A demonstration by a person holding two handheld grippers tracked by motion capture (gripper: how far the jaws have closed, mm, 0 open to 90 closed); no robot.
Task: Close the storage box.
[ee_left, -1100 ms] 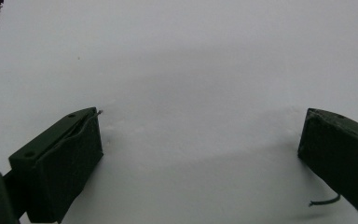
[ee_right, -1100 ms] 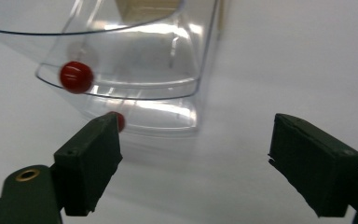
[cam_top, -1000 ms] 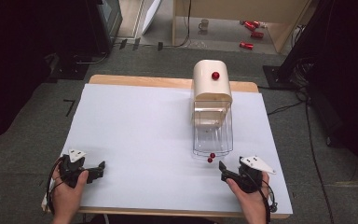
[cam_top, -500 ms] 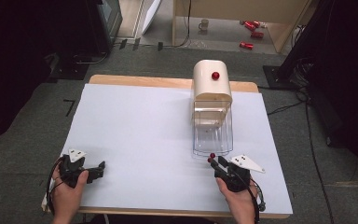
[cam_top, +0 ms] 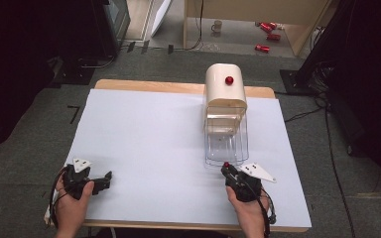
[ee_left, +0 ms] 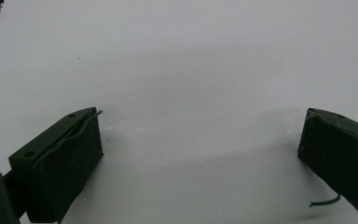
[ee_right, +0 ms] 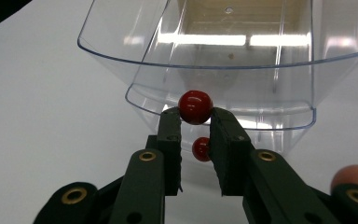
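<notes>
In the high view, a white table (cam_top: 144, 148) takes most of the scene. On its far right part stands a cream cabinet (cam_top: 224, 91) with a red knob (cam_top: 228, 80) on top. A clear plastic drawer (cam_top: 226, 141) comes out of the cabinet toward the near side. The left gripper (cam_top: 105, 178) is at the near left corner of the table, held by the left hand (cam_top: 72, 201), and its jaws stand apart with nothing between them. The right gripper (cam_top: 226, 168) is at the near right, held by the right hand (cam_top: 248, 206), and its tip is just at the near edge of the drawer, where a small red ball (cam_top: 226, 164) is seen.

In the left gripper view, the left gripper (ee_left: 200, 140) is released: the two black jaws are wide apart, low over the bare white table (ee_left: 191, 60).

In the right gripper view, the right gripper (ee_right: 196, 119) is clenched on a red ball (ee_right: 195, 107), which sits between the tips of the two jaws. This ball is the handle at the near front of the clear drawer (ee_right: 223, 51). A second red ball (ee_right: 201, 149) shows lower, between the jaws; I cannot tell if it is a reflection. Far inside the drawer, the cream cabinet (ee_right: 242, 18) is seen through the plastic.
</notes>
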